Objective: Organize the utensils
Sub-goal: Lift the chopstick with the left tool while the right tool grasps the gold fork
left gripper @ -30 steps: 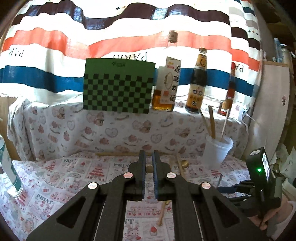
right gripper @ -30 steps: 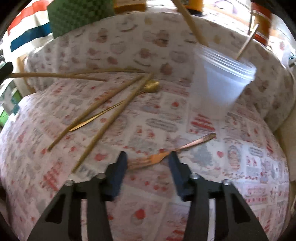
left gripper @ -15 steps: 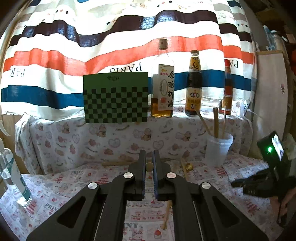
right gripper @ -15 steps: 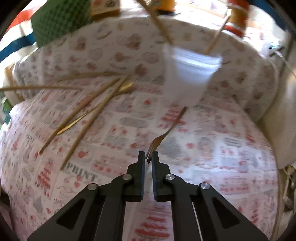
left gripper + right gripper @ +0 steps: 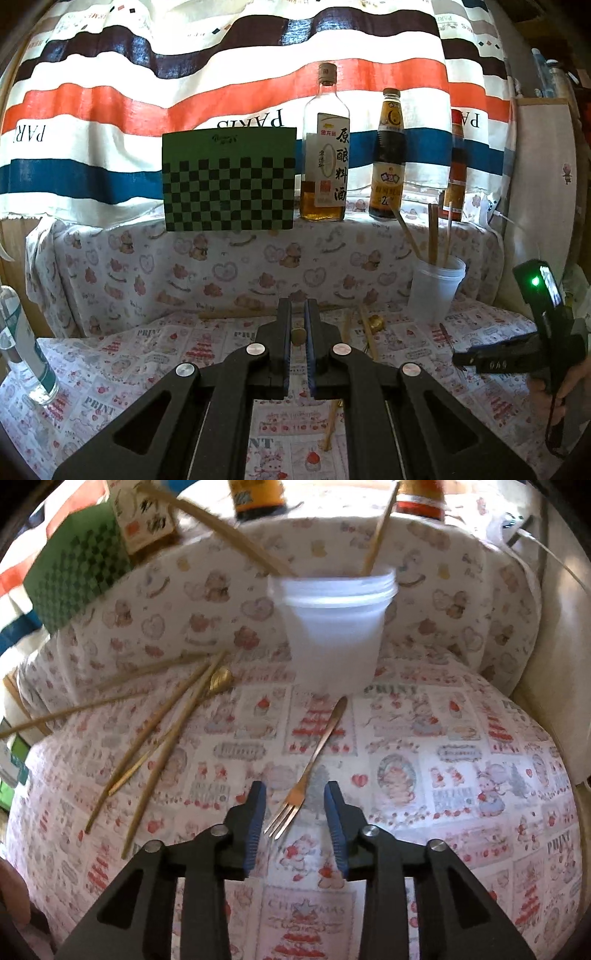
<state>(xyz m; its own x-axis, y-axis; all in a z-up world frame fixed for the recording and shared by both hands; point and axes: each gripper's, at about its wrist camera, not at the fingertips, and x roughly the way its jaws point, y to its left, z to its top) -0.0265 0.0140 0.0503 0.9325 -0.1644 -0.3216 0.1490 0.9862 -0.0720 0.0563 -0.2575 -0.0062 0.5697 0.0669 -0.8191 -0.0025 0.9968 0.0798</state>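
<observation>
The right claw (image 5: 294,805) hangs over the counter (image 5: 461,782) with its jaws opening; the tines of the rose-gold fork (image 5: 309,764) lie between the blue pads, but neither pad presses on them, so the fork rests flat on the printed cloth. Its handle runs straight ahead of the claw, ending just short of the white cup (image 5: 334,627), which stands beyond the claw and already holds a few wooden sticks.

The left claw (image 5: 299,332) is pressed together, empty as far as can be seen, held level and well off to the left of the work.

Ahead and to the left of the right claw lie several chopsticks (image 5: 166,746) crossed over a gold spoon (image 5: 218,679).

The main risk, as I judge it, is the grip itself. The fork is thin and flat against soft cloth, so pads closing at the tines could slide over the metal or pinch the fabric with it. A hold at the tine end also leaves the long handle unsupported, so it may swing or slip when lifted. The cup looks light; knocking its rim with the handle could tip it and spill the sticks.
</observation>
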